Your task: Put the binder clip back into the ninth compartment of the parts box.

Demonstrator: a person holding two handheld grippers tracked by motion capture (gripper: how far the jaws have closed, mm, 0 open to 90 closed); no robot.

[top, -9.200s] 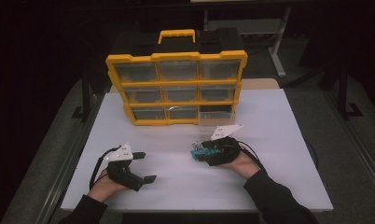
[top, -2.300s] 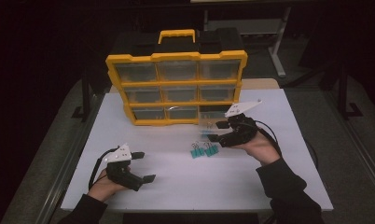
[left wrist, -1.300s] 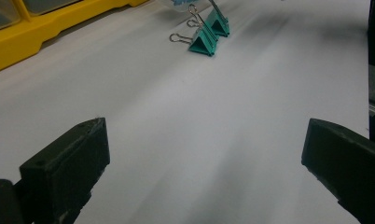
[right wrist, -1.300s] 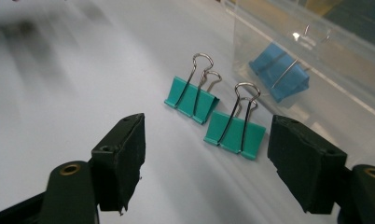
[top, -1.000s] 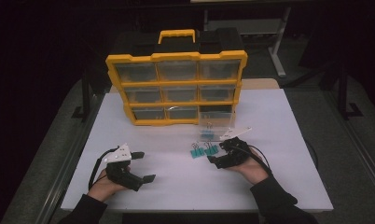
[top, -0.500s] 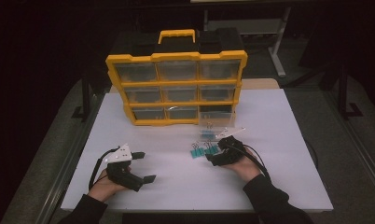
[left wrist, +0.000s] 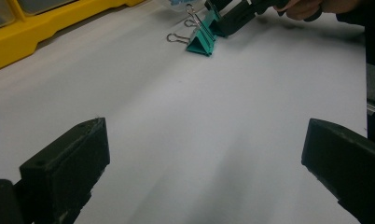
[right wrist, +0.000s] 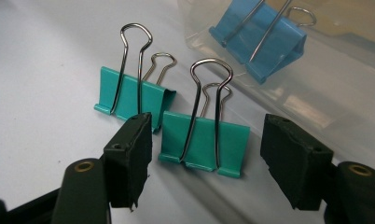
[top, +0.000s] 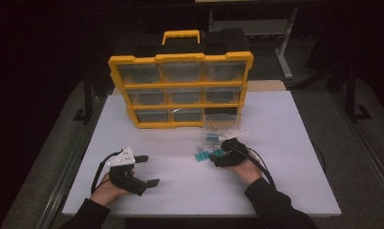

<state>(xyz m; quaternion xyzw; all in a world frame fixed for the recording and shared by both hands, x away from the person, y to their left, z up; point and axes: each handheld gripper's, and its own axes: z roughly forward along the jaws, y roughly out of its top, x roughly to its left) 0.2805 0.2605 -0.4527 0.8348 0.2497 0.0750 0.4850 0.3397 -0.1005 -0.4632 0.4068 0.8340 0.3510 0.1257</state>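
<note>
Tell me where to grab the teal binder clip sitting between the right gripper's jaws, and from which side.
Grip the nearer teal clip by its flat folded body, one pad on each short end, coming in low along the table from the person's side as the right gripper already does. Its jaws, just closing, straddle it without touching. The wire handles stand up and would likely slip; the second teal clip sits close on one side.

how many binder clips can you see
3: one teal clip between the right gripper's open jaws, a second teal clip beside it, a blue clip in the clear drawer. More may be hidden.
</note>
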